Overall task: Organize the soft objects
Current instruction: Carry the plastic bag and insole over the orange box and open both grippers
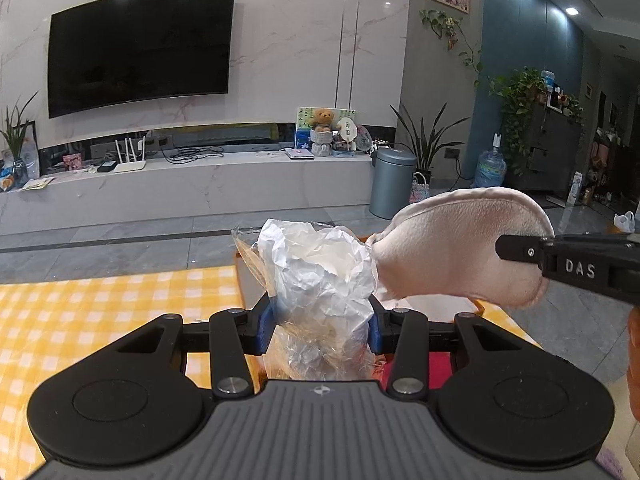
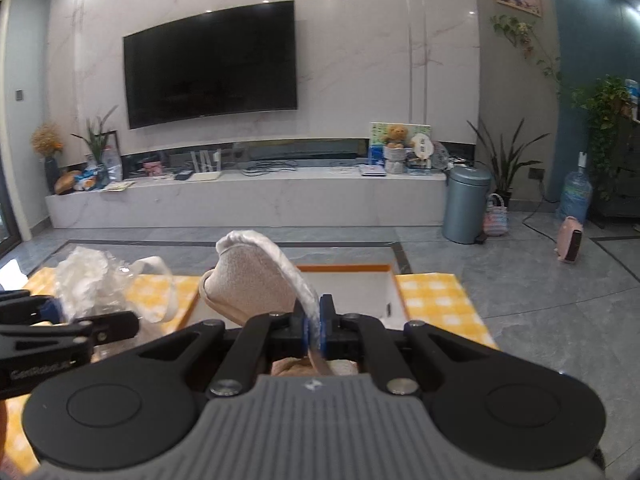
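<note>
left wrist view first: the biggest thing near me is the desk (image 1: 100,320) under a yellow-and-white checked cloth, filling the lower left toward 8 o'clock. on it sits an orange-rimmed box (image 2: 352,268) with a white inside, best seen from the right wrist view just past centre at 12 o'clock. beyond, on the far wall, hangs a dark television (image 1: 140,44) at 11 o'clock, and a grey-blue bin (image 1: 390,184) stands on the floor at 2 o'clock.

next in size, a pale pink plush slipper (image 1: 460,248) hangs in the air at 3 o'clock in the left view, above the box. the right hand-held gripper (image 2: 314,330) is clenched on its fuzzy white edge, blue pads pressing it from both sides, the toe pointing up toward 11 o'clock.

smaller, a crumpled clear plastic bag (image 1: 320,276) with white paper inside stands upright at centre. the left hand-held gripper (image 1: 318,330) is grasping it around the lower part, a blue pad touching each side. bag and slipper sit just beside each other, nearly touching.
</note>
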`<state>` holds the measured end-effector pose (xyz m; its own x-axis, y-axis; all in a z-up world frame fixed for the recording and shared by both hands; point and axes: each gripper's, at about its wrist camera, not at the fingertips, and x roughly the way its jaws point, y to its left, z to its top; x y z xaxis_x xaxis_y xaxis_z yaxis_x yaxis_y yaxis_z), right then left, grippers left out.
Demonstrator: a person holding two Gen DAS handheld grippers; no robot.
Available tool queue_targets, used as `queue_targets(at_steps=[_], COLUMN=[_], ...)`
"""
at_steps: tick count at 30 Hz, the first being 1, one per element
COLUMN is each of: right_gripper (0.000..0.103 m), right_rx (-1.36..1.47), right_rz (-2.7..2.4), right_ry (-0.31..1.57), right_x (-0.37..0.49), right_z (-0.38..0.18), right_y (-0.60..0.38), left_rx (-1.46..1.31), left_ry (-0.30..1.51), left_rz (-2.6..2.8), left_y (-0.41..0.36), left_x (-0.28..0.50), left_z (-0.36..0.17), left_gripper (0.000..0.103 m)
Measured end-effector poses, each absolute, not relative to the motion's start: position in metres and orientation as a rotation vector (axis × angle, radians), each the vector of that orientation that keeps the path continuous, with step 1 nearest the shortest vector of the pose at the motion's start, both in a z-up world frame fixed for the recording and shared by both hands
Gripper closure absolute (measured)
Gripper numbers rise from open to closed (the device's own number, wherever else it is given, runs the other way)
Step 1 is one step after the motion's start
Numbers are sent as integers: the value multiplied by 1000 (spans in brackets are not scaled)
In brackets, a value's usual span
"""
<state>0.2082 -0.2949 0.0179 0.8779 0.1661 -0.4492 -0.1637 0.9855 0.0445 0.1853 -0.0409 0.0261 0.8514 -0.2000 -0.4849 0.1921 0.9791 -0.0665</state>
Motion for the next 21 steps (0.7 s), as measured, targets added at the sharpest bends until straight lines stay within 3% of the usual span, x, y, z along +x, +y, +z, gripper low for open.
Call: queue_targets(at_steps=[8, 21], right_gripper=[100, 100], right_rx=[-35, -165], right_rz=[94, -9], right_ry=[525, 724], right_x=[275, 365], right_z=[1, -73], right_y=[-299, -290], left_rx=[15, -1], left_ry=[510, 546], left_rz=[-201, -215], left_y=[-45, -50], left_x=[214, 249], left_z=[16, -2], left_gripper=[54, 54])
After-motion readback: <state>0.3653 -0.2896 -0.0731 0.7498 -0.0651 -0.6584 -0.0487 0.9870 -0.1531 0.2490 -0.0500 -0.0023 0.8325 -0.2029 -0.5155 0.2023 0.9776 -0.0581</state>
